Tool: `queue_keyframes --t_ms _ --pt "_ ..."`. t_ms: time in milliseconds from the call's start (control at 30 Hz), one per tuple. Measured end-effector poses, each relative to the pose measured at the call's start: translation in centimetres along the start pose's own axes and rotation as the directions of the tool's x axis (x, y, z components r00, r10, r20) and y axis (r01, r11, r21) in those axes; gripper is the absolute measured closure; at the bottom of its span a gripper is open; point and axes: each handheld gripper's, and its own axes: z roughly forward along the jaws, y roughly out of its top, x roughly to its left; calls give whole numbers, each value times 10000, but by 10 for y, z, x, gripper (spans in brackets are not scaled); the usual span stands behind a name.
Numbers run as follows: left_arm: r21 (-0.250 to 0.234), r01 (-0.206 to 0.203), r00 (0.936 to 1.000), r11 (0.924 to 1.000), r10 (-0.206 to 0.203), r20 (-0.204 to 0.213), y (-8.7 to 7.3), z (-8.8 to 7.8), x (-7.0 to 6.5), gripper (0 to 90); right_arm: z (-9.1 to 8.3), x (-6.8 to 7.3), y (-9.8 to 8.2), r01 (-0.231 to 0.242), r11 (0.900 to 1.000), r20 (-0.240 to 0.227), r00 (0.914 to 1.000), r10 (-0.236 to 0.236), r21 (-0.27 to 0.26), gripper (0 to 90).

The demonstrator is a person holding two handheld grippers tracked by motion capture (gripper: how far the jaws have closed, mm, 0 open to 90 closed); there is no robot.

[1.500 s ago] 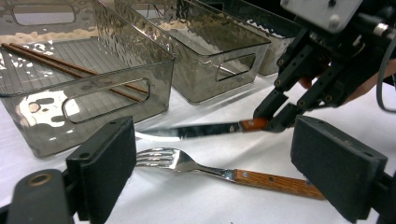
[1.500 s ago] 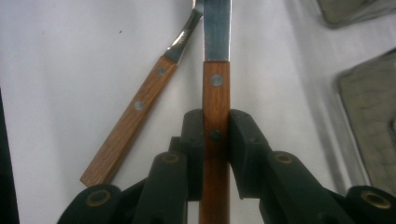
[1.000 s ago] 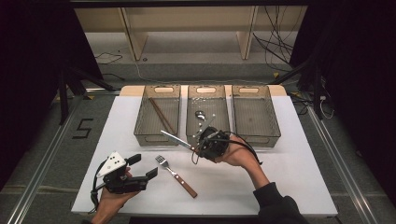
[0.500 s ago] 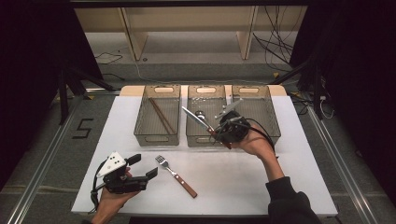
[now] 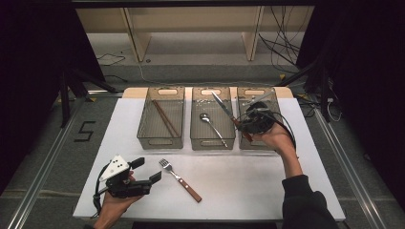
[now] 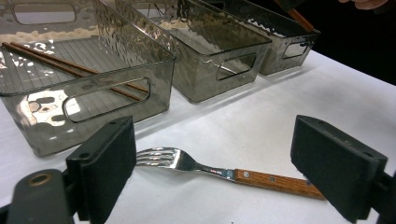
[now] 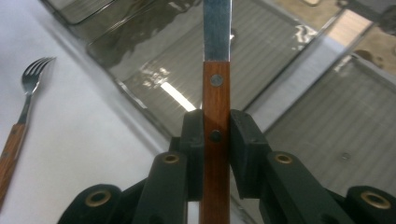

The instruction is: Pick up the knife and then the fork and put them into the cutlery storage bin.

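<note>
The right gripper (image 5: 255, 121) was held over the near part of the right-hand bin (image 5: 272, 98), its jaws clamped on the wooden handle of a knife (image 5: 224, 109). In the right gripper view the two pads pressed the riveted handle (image 7: 215, 126) from either side, and the steel blade ran straight up and away from the jaws. From the high view the blade slanted up and to the left, its tip over the middle bin (image 5: 212, 138), while the handle end stuck out below the gripper, above the gap between the middle and right-hand bins.

The left gripper (image 5: 143, 174) was low at the near left of the white bench (image 5: 267, 191), its jaws standing wide apart and gripping nothing. A fork (image 6: 187, 162) with a wooden handle lay flat on the bench just beyond those jaws, tines toward the left pad and handle toward the right one, touching neither.

Three clear grey bins stood side by side at the far edge of the bench. The left bin (image 5: 160, 140) held a pair of brown chopsticks (image 5: 165, 118) lying diagonally. The middle bin held a spoon (image 5: 212, 126).
</note>
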Motion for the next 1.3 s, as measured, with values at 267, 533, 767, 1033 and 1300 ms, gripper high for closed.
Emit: queue_keyframes --t_ms 267,533,767,1033,1300 --pt "0 7 10000 10000 -7 7 0 0 0 138 -7 -19 -3 -595 9982 348 9976 598 -113 772" --pt "9 15 10000 10000 -15 1 0 0 0 138 -8 -35 -10 -1281 9917 689 9893 1284 -88 773" --pt "3 20 10000 10000 -20 5 0 0 0 138 -9 -48 -16 -1812 9834 961 9788 1811 -79 772" --pt "5 12 10000 10000 -12 0 0 0 0 139 -8 -57 -20 -2330 9724 1255 9644 2327 -119 772" --pt "-3 -2 10000 10000 2 2 0 0 1 138 -2 -63 -22 -2716 9624 1516 9509 2698 -94 771"
